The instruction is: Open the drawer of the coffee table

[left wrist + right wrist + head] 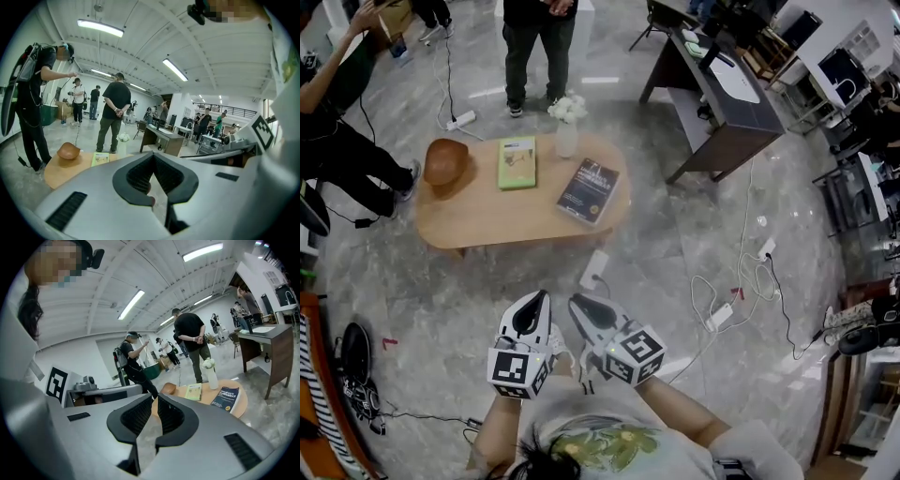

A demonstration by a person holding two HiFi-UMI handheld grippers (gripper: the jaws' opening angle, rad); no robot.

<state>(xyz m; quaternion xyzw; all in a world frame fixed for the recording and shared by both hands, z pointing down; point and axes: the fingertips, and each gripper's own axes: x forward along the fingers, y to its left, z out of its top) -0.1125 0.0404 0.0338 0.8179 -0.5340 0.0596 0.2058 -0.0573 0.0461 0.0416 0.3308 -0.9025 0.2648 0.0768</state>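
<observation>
The low oval wooden coffee table [478, 220] stands on the marble floor ahead of me. I cannot see its drawer in any view. On the top lie a brown bowl [445, 161], a green book [517, 162], a white vase of flowers [567, 129] and a dark blue book [589, 190]. My left gripper [537, 298] and right gripper [577, 304] hang side by side close to my chest, well short of the table. Both are shut and hold nothing. The left gripper [153, 158] looks past its jaws at the table [61, 171]. Beyond the right gripper [157, 401] lies the blue book [225, 398].
A white power strip [594, 269] lies by the table's near edge, and cables with more strips [724, 314] trail to the right. A dark desk [722, 103] stands at the back right. One person [539, 47] stands behind the table, another [337, 141] to its left.
</observation>
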